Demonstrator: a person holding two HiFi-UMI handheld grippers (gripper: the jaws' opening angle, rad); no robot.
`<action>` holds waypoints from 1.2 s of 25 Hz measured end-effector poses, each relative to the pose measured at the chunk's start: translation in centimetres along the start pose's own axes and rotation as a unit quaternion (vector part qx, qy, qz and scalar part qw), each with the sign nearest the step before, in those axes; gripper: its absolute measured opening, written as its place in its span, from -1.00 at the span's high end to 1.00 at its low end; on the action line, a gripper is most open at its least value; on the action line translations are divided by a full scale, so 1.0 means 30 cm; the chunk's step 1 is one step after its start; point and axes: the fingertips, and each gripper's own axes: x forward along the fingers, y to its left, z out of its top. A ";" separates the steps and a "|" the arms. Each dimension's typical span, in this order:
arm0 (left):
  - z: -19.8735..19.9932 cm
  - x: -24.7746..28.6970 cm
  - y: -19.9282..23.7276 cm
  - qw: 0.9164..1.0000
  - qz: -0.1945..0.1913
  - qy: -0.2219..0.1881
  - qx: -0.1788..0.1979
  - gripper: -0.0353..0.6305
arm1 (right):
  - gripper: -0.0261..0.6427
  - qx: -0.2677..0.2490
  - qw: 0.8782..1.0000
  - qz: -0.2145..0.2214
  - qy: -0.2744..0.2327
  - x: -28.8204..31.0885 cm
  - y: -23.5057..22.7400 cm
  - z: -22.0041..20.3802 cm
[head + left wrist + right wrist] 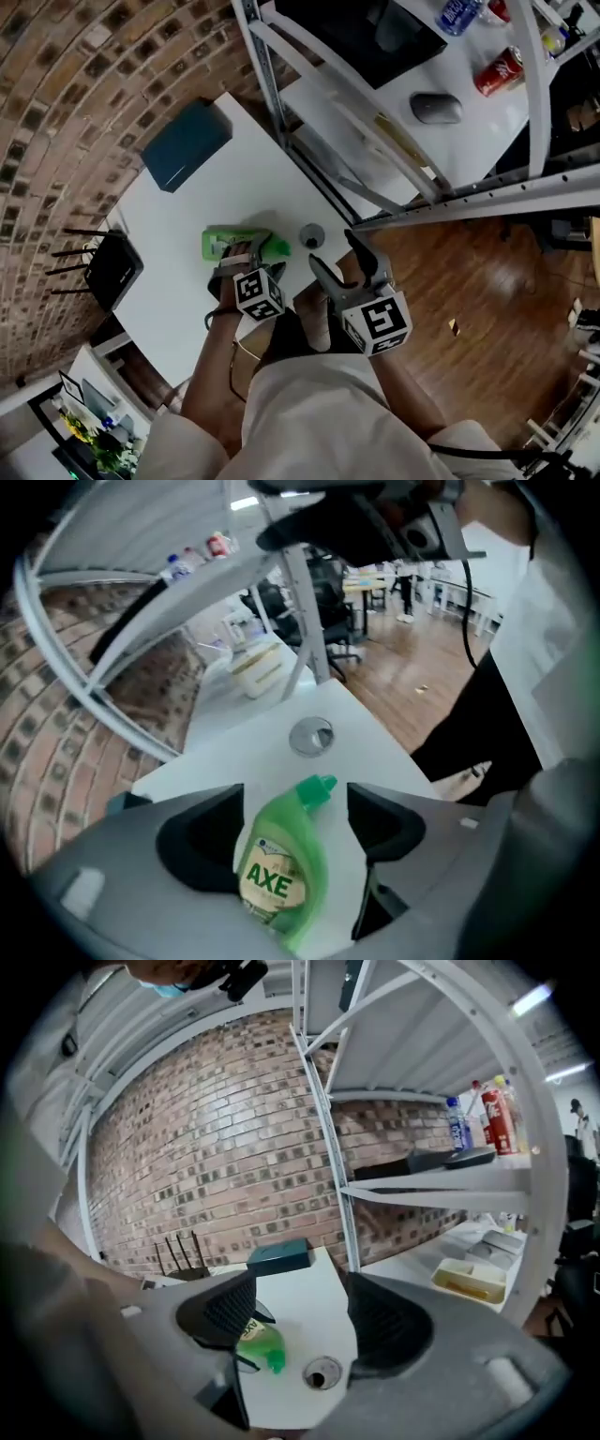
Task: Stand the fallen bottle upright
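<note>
Left tongs [295,799] apart, straddling bottle [277,869], pads not touching: lined up to clamp body. Bottle lies flat on table [187,216], cap toward hole [311,735]. Right tongs [300,1288] apart, empty, hovering aside, probably keeping clear.

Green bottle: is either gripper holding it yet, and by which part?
Nothing is held. The left gripper straddles the lying green bottle at its body with jaws open, not clamped; the right gripper is open and empty.
</note>
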 end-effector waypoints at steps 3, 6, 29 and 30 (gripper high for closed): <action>-0.054 0.096 -0.052 0.989 -0.069 0.032 0.124 -0.30 | 0.04 0.001 0.999 -0.033 -0.004 -0.037 -0.024 0.000; -0.075 0.145 -0.085 0.968 -0.114 0.044 0.220 -0.26 | 0.04 0.014 0.998 -0.066 -0.002 -0.076 -0.054 -0.025; 0.056 -0.088 0.076 0.985 0.005 -0.063 0.161 0.42 | 0.04 -0.042 0.998 -0.034 -0.033 -0.017 0.058 0.146; 0.054 -0.136 0.114 0.987 0.028 -0.073 0.141 0.42 | 0.05 -0.046 0.998 -0.027 -0.034 -0.003 0.076 0.157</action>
